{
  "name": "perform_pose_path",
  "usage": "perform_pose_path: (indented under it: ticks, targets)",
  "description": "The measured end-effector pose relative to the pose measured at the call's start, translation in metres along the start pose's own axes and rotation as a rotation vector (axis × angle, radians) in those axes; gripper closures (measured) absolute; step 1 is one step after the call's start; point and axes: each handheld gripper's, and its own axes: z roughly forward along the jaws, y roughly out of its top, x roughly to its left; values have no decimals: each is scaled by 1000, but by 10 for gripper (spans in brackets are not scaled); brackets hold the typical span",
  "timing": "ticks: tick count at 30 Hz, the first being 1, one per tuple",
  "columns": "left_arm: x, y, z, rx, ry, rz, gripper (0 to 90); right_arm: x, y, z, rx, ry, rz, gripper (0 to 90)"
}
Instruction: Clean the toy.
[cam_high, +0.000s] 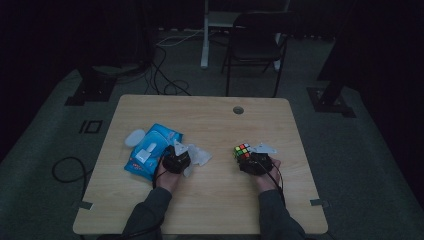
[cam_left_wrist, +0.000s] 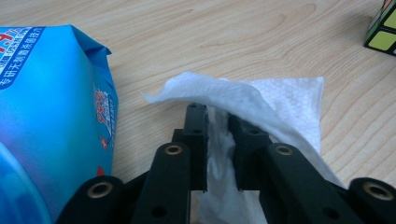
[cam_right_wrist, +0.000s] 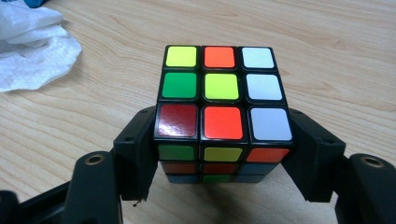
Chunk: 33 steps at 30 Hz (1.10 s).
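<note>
White wet wipe (cam_left_wrist: 261, 100) is bunched between the left gripper (cam_left_wrist: 216, 119) jaws, which sit slightly apart with the tissue loose in the gap, so no real pinch. Blue wipes pack (cam_left_wrist: 51, 107) lies at its 9 o'clock. Right gripper (cam_right_wrist: 224, 154) is clamped on the puzzle cube (cam_right_wrist: 219, 98), over at 3 o'clock from the wipe on the wooden table (cam_high: 210, 200).

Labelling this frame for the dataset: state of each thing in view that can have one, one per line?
left claw: jaws around the white wipe, a little apart, wipe between them
right claw: shut on puzzle cube
puzzle cube: scrambled, colours mixed on top face
white wipe: pulled out, crumpled on the table
wipes pack: lying flat, flap lid looks open
</note>
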Motion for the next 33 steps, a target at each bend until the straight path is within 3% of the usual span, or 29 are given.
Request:
perform_pose_path:
  ticks: [9, 23, 33]
  targets:
    - [1, -2, -6, -15, -3, -36, 667, 1, 0, 0, 7, 14, -3, 214]
    - [12, -7, -33, -55, 9, -116, 601, 3, 6, -10, -30, 33, -10, 203]
    - [16, -9, -53, -101, 14, -133, 588, 4, 10, -17, -56, 40, -9, 203]
